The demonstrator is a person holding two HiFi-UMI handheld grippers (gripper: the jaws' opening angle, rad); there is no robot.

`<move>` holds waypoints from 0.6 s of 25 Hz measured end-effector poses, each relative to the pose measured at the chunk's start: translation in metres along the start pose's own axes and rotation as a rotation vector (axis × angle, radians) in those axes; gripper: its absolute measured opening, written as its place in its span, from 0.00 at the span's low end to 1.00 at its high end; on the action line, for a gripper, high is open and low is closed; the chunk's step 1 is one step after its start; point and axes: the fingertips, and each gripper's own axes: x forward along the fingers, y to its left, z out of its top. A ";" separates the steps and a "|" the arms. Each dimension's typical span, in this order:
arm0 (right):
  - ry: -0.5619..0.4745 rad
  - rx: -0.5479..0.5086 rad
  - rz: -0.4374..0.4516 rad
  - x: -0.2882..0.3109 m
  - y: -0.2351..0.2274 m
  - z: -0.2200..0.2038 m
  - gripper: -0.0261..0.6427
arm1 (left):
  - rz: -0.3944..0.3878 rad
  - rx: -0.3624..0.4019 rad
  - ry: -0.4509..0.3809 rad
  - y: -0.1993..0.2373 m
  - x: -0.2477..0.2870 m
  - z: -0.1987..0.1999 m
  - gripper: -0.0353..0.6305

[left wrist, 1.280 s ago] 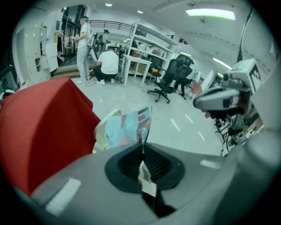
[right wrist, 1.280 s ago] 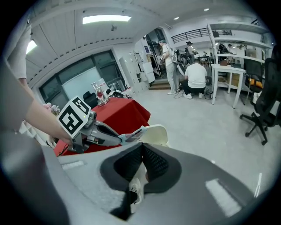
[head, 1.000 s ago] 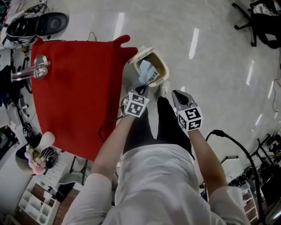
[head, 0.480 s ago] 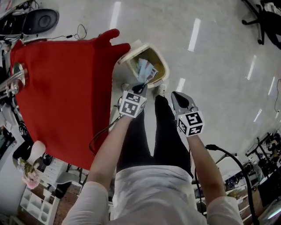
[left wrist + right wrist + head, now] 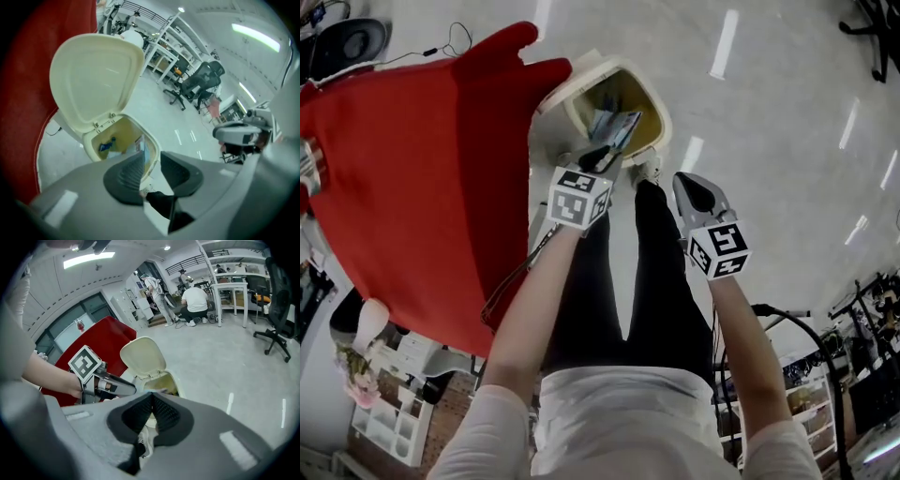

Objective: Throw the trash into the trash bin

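A cream trash bin (image 5: 654, 108) stands on the floor with its lid (image 5: 96, 79) swung up. A blue and white packet of trash (image 5: 614, 127) lies tilted in the bin's mouth. My left gripper (image 5: 602, 157) hangs right over the near rim; its jaws have just been opening. A gap shows between the pads, and the packet's edge (image 5: 143, 151) sits just ahead of them, not pinched. My right gripper (image 5: 692, 190) hovers to the right of the bin, pads together on nothing. The right gripper view shows the left gripper (image 5: 131, 390) at the bin (image 5: 161, 380).
A table under a red cloth (image 5: 412, 169) borders the bin on the left. The person's legs and a shoe (image 5: 649, 172) stand just before the bin. A blue scrap (image 5: 107, 144) lies inside it. An office chair (image 5: 194, 84) and seated people (image 5: 192, 301) are far off.
Both grippers have sunk toward the bin, which now looks larger. The left jaws have parted, and the packet sits lower in the bin's mouth.
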 end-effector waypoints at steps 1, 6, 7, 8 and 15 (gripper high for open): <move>0.000 0.001 -0.002 0.000 -0.001 -0.001 0.04 | 0.003 -0.004 0.002 0.001 0.000 -0.002 0.23; -0.007 0.001 -0.008 -0.005 0.001 0.001 0.04 | 0.009 0.001 0.000 -0.005 -0.007 -0.004 0.23; -0.010 -0.003 -0.008 -0.008 0.003 0.003 0.04 | 0.008 0.002 -0.004 -0.008 -0.010 -0.002 0.23; -0.013 -0.007 -0.008 -0.010 0.005 0.007 0.04 | 0.008 0.004 -0.009 -0.010 -0.014 0.000 0.23; -0.042 -0.053 -0.007 -0.037 0.022 0.036 0.04 | 0.011 0.040 -0.051 -0.037 -0.054 0.021 0.15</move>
